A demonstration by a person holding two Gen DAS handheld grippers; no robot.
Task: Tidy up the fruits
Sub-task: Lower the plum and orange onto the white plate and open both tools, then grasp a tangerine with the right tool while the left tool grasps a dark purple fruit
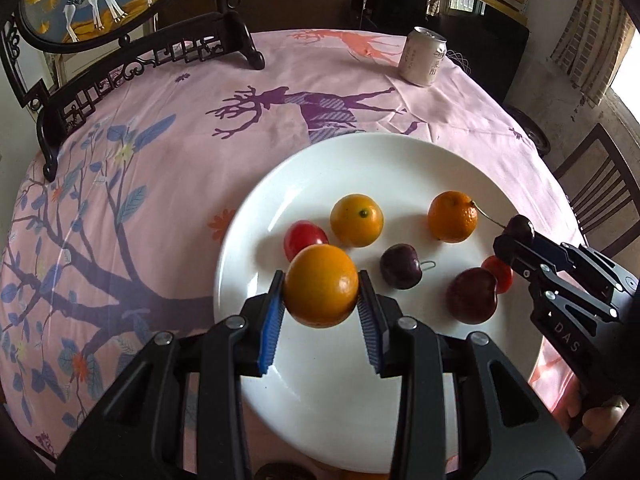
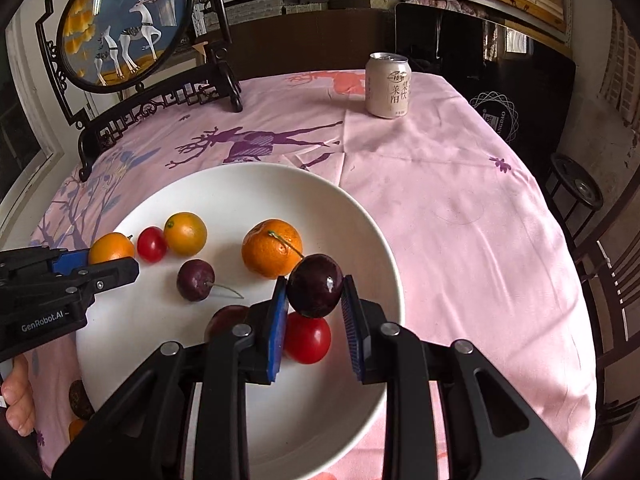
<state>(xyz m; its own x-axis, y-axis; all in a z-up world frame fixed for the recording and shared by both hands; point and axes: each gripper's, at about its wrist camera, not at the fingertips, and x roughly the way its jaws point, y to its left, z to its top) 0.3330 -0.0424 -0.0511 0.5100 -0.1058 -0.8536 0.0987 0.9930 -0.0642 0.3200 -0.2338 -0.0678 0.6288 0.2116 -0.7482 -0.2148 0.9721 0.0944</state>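
A white plate (image 1: 320, 168) (image 2: 248, 184) holds two small oranges (image 1: 356, 220) (image 1: 452, 217), red cherry tomatoes (image 1: 302, 236) (image 2: 308, 338) and dark cherries (image 1: 400, 266) (image 1: 472, 294). My left gripper (image 1: 322, 286) is shut on a small orange (image 1: 321, 284), held just above the plate's left side; it shows at the left of the right wrist view (image 2: 110, 258). My right gripper (image 2: 314, 286) is shut on a dark cherry (image 2: 315, 285) with a stem, held over the plate's right side; it shows in the left wrist view (image 1: 518, 232).
A pale drink can (image 1: 422, 56) (image 2: 388, 84) stands at the far right of the pink tablecloth (image 1: 160, 140). A round deer picture on a dark carved stand (image 1: 120, 60) (image 2: 124, 24) sits at the far left. Dark chairs (image 1: 600, 188) stand to the right. More fruit lies off the plate's near-left edge (image 2: 78, 400).
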